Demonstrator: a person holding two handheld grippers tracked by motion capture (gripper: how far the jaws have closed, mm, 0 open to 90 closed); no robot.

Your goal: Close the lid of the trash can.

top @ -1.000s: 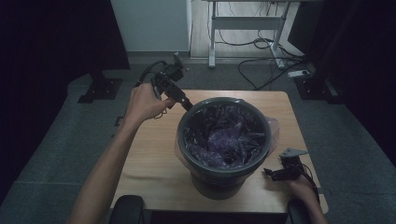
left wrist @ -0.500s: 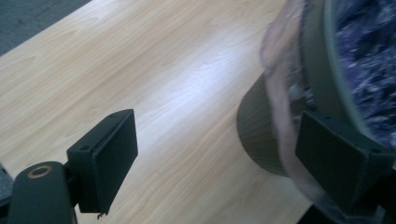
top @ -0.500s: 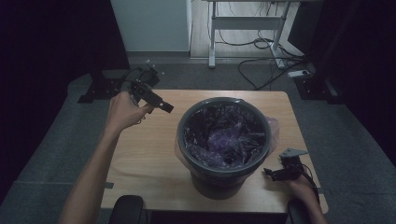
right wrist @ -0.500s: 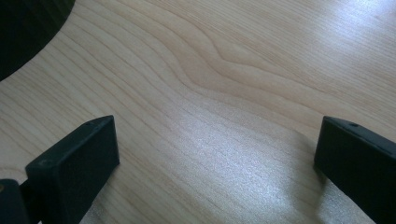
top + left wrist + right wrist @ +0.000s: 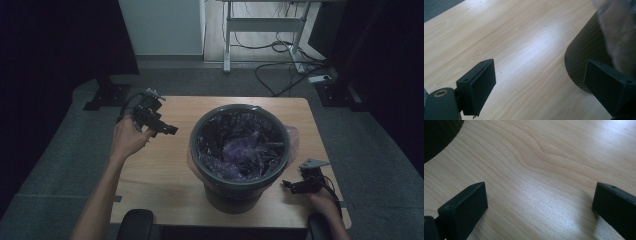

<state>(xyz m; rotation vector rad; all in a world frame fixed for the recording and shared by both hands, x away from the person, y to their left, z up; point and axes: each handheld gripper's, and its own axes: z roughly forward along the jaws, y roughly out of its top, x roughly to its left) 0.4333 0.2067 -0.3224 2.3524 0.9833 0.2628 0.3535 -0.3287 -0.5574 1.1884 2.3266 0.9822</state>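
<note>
1 round dark grey plastic bin, purple-lined, centred for access; left gripper just opening, empty; right gripper wide, empty, resting tableside.

table: light wood | floor: grey carpet | desk frame: white, far | cables: on floor

The left gripper has drawn back from the rim of the bin and sunk toward the wooden table. It now sits clear of the bin's left side over bare wood, its jaws having just been opening with nothing between them.
</note>
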